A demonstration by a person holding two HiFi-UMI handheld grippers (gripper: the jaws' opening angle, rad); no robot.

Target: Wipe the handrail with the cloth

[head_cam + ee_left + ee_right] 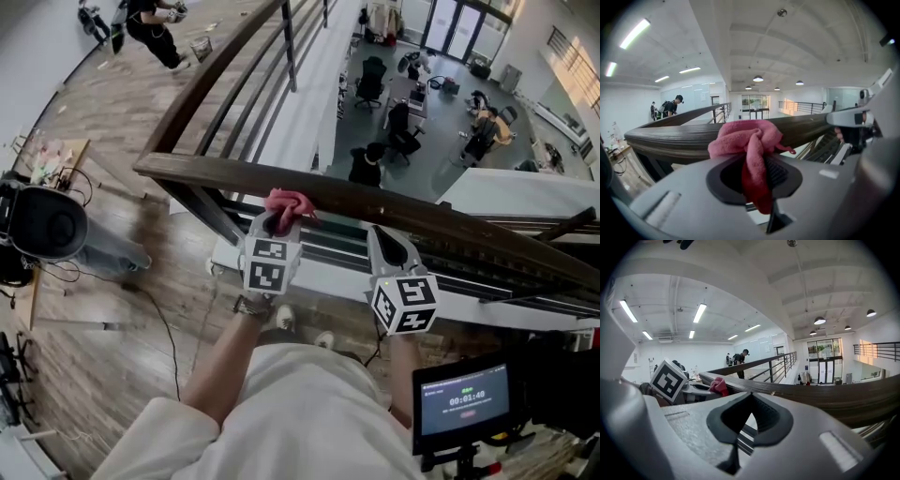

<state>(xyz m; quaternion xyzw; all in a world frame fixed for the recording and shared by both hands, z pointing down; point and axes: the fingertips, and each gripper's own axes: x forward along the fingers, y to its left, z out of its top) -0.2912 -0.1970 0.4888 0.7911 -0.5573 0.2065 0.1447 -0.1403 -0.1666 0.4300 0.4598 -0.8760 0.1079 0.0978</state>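
A dark wooden handrail (441, 225) runs across the head view from the left down to the right. A crumpled pink cloth (289, 202) lies on top of it, and my left gripper (279, 217) is shut on the cloth from my side of the rail. In the left gripper view the cloth (747, 140) is pinched between the jaws and bunched against the handrail (670, 138). My right gripper (384, 234) hovers just below the rail, to the right of the cloth, shut and holding nothing. In the right gripper view the handrail (825, 394) passes in front, with the cloth (719, 385) to the left.
A second handrail (234, 56) branches off toward the far left, where a person (150, 23) bends over the wooden floor. Beyond the rail is a drop to a lower floor with chairs (403, 122). A grey machine (47, 220) stands left; a timer screen (464, 398) sits bottom right.
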